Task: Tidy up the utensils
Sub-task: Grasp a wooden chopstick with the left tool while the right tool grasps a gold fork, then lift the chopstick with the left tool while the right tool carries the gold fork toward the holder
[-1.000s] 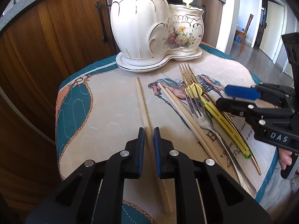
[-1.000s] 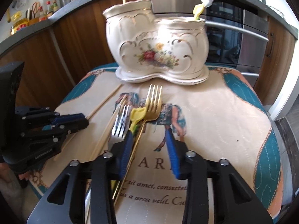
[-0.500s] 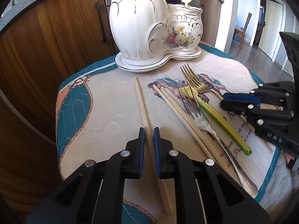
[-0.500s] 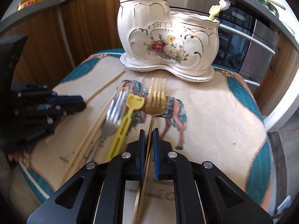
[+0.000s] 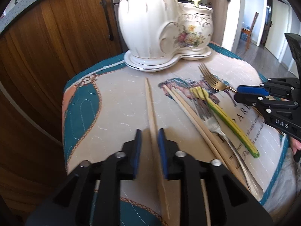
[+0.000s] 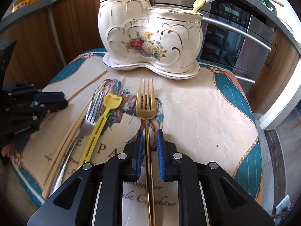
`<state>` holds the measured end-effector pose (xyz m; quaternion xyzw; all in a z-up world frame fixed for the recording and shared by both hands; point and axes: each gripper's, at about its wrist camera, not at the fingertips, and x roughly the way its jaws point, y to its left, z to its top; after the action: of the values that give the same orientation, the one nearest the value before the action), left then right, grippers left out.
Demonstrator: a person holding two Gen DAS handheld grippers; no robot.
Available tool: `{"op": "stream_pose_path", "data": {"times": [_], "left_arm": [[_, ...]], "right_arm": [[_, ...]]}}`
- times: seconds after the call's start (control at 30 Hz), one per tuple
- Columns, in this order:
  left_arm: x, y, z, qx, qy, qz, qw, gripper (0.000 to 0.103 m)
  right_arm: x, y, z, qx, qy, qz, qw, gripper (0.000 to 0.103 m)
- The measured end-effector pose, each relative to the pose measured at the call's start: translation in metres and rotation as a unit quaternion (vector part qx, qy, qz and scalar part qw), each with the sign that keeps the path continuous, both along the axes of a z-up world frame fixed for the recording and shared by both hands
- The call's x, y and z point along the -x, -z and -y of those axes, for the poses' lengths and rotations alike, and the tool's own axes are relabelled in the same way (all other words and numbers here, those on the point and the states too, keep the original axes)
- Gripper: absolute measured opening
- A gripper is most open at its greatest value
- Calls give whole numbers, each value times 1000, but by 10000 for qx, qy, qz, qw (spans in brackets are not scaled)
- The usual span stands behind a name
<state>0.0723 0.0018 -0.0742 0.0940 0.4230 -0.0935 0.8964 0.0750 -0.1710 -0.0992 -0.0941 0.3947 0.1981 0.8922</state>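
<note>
Left claw (image 5: 149, 137) angled down twd the worktop, blue pads (image 5: 137, 148) apart and jaws opening w/ a wooden stick lying in the gap, just beside the right-hand pad. Right claw (image 6: 149, 139) tilted down likewise, jaws opening, pads (image 6: 160, 150) clear on both sides of a thin gold handle running btwn them. A fingertip (image 5: 295, 144) of the person shows below the right claw's body.
</note>
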Motion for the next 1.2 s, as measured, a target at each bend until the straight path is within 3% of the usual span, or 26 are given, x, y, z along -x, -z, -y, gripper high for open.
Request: {"op": "stream_pose_path", "data": {"times": [0.17,0.3,0.5,0.87,1.2], "left_arm": [[-5,0,-7,218,-109,-88,9997,29],[-3,0,-6,166,-31,-68,9998,6],[1,-2,-9,199,12,-27,9998,6],[13,-32,-12,609,114,603,9963,6],[34,-66,-18,1199,340,1091,9862,6]], "right_arm": [[0,1,1,-198,-24,-49,9998,8],[1,0,2,-244,-26,-31,9997,7],[9,-14,7,-527,-94,192,9984,7],[27,-50,21,-1153,-254,981,9881,7],[42,-77,36,-1612,-224,1716,9716,7]]}}
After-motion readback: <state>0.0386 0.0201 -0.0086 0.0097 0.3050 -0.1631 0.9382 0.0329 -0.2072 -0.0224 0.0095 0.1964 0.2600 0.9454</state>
